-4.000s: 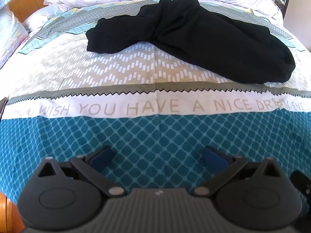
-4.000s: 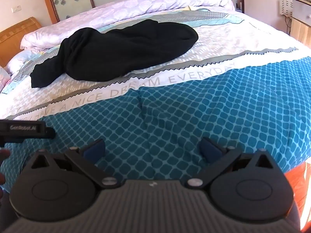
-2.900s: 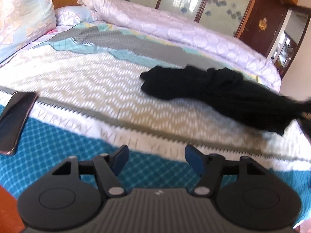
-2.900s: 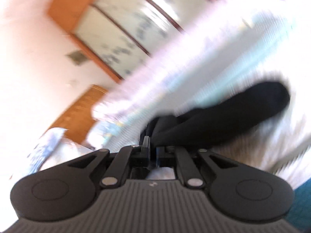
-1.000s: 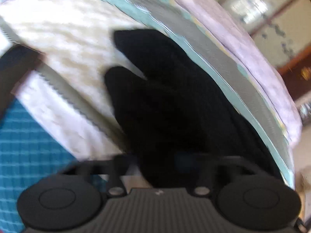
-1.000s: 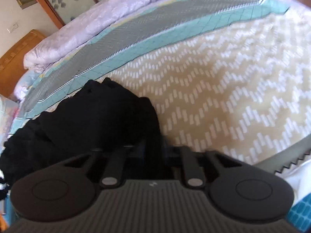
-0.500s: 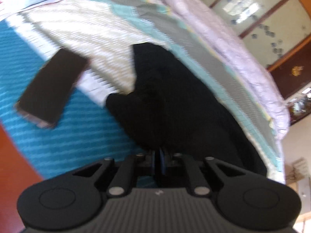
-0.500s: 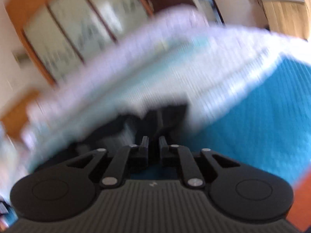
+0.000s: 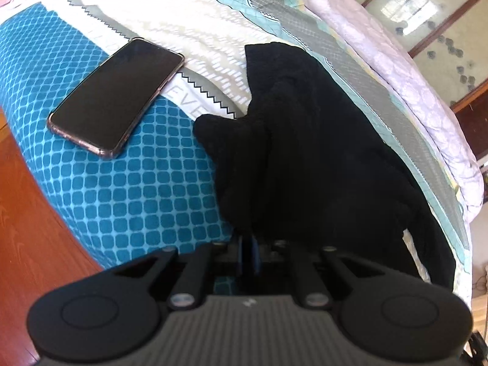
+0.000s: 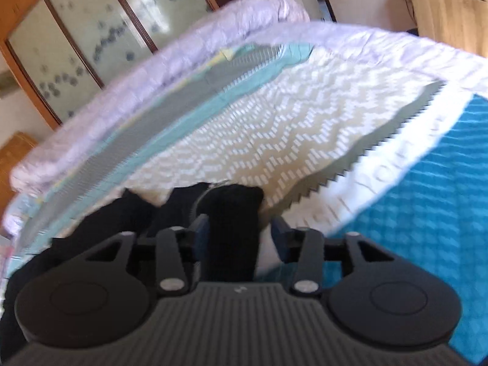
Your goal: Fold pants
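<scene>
The black pants lie bunched on the patterned bed cover, one end reaching the teal band near the bed's edge. My left gripper is shut on the pants' near edge, its blue pads pressed together with the cloth rising from them. In the right wrist view another end of the pants runs between the fingers of my right gripper. Its jaws are opening: the blue pads stand apart, and the right one is clear of the cloth.
A dark phone lies on the cover left of the pants. Red-brown wood borders the bed at the lower left. A rolled lilac quilt runs along the far side. Glass-panelled doors and a wooden cabinet stand beyond.
The pants have been pulled from the zigzag band toward the teal edge. My right gripper's jaws have parted from a shut grip on the cloth. The left has stayed shut on it.
</scene>
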`<state>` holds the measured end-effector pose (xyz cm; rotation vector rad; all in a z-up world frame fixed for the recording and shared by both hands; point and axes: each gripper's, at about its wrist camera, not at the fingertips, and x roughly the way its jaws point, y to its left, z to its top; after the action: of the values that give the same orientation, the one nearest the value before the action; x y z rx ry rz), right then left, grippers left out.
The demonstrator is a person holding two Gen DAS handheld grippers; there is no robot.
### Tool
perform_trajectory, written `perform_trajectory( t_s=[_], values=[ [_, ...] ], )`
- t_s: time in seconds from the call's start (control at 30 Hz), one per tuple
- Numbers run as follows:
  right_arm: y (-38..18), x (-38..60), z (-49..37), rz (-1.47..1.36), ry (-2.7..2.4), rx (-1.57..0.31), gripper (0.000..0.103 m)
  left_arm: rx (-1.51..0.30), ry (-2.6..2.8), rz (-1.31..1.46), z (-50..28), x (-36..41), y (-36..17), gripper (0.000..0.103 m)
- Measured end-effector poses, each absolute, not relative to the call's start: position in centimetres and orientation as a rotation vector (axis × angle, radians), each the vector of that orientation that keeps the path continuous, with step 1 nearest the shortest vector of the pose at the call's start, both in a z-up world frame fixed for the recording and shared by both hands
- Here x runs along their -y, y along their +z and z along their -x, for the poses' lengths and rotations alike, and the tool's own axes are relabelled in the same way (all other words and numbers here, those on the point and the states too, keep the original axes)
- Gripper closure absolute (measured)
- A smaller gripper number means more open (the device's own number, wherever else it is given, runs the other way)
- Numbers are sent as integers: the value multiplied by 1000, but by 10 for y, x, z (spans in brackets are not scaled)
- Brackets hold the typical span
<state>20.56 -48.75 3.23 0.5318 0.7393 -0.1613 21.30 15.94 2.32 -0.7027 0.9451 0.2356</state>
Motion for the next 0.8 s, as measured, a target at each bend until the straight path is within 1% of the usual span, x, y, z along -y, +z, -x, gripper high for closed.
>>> perform_trajectory(
  t_s=[0.03, 0.1, 0.17, 0.2, 0.3, 0.4, 0.43, 0.53, 0.63, 0.73, 0.77, 0.8],
  values=[
    [24, 487, -219, -529, -183, -770, 57, -942, 236, 702, -210, -162, 23, 96],
    [14, 484, -225, -554, -145, -813, 95, -935, 234, 695, -207, -165, 25, 97],
    [20, 479, -223, -557, -155, -819, 96, -925, 213, 683, -197, -180, 23, 97],
    [31, 482, -226, -565, -161, -789, 97, -917, 201, 679, -196, -180, 27, 98],
    [87, 526, -217, -678, -227, -594, 97, -872, 155, 711, -198, -186, 47, 98],
    [148, 574, -192, -748, -296, -383, 97, -780, 114, 750, -194, -194, 77, 99],
    [166, 586, -179, -750, -304, -335, 96, -760, 86, 763, -190, -196, 84, 99],
    [185, 601, -147, -719, -302, -286, 96, -752, 25, 795, -176, -195, 89, 99],
    [172, 601, -110, -666, -344, -305, 96, -808, 18, 770, -164, -186, 79, 99],
    [119, 604, -93, -677, -414, -411, 96, -894, 36, 754, -155, -185, 52, 99],
    [97, 605, -86, -678, -443, -473, 95, -933, 46, 729, -153, -183, 40, 97],
    [78, 606, -81, -670, -474, -536, 93, -974, 55, 705, -151, -180, 31, 93]
  ],
)
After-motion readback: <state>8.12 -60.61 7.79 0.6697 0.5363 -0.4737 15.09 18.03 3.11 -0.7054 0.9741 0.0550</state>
